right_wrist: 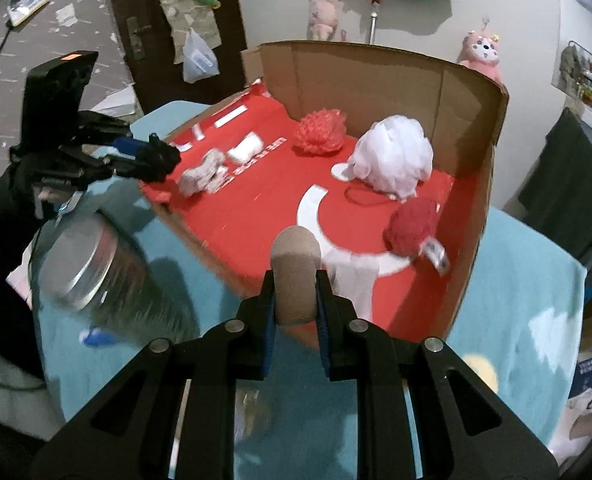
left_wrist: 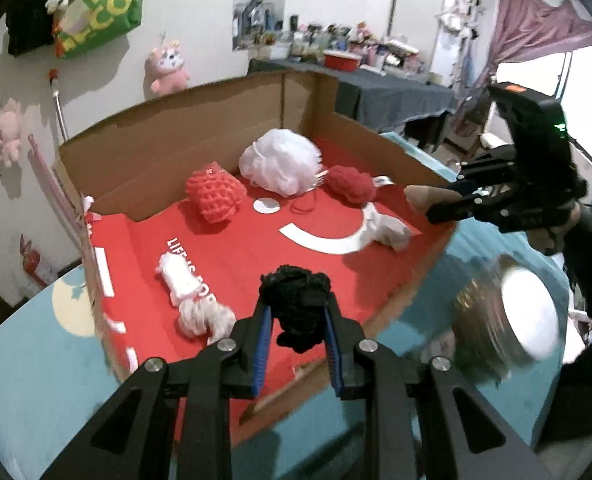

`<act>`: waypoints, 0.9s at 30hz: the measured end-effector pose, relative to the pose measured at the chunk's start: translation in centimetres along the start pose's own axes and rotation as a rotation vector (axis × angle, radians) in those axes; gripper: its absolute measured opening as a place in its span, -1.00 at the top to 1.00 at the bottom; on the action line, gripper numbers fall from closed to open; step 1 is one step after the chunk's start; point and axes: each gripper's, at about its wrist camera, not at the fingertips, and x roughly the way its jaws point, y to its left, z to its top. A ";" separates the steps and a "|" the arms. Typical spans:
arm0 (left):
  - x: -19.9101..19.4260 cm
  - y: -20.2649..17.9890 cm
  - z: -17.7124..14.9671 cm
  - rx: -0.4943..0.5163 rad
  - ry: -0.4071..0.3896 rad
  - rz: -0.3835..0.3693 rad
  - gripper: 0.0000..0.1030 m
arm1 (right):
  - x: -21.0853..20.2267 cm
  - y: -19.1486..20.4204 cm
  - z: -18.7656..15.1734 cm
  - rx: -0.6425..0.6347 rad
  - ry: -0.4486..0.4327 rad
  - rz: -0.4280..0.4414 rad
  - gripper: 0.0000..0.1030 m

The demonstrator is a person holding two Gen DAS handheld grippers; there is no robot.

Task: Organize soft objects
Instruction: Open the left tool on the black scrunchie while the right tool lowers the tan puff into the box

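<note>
Both grippers carry soft objects over the cardboard box (left_wrist: pixel 200 136)
Left gripper (left_wrist: pixel 297 316) jaws clench black yarn bundle (left_wrist: pixel 296 300) at lower centre; right gripper (right_wrist: pixel 296 288) jaws clench tan sponge (right_wrist: pixel 296 268).

In the box (left_wrist: pixel 200 136), your mesh puff (left_wrist: pixel 280 164) sits by the back wall, between two yarn balls (left_wrist: pixel 216 192). A rag (left_wrist: pixel 194 300) lies near its front left edge; a jar (left_wrist: pixel 507 316) stands outside its right edge.
</note>
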 end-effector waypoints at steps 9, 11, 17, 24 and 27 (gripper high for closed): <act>5.9 0.2 4.1 -0.029 0.141 0.097 0.49 | 5.9 -2.0 5.6 0.083 0.148 -0.085 0.65; 7.4 0.5 4.6 -0.028 0.175 0.114 0.48 | 7.2 -2.4 6.2 0.089 0.184 -0.094 0.65; 10.2 1.4 5.7 -0.024 0.223 0.143 0.47 | 10.9 -3.3 7.6 0.102 0.272 -0.115 0.64; 11.4 2.7 5.5 -0.046 0.249 0.145 0.47 | 12.5 -4.0 7.8 0.110 0.297 -0.137 0.64; 11.4 3.1 5.3 -0.051 0.248 0.145 0.43 | 12.6 -4.3 7.6 0.121 0.306 -0.142 0.63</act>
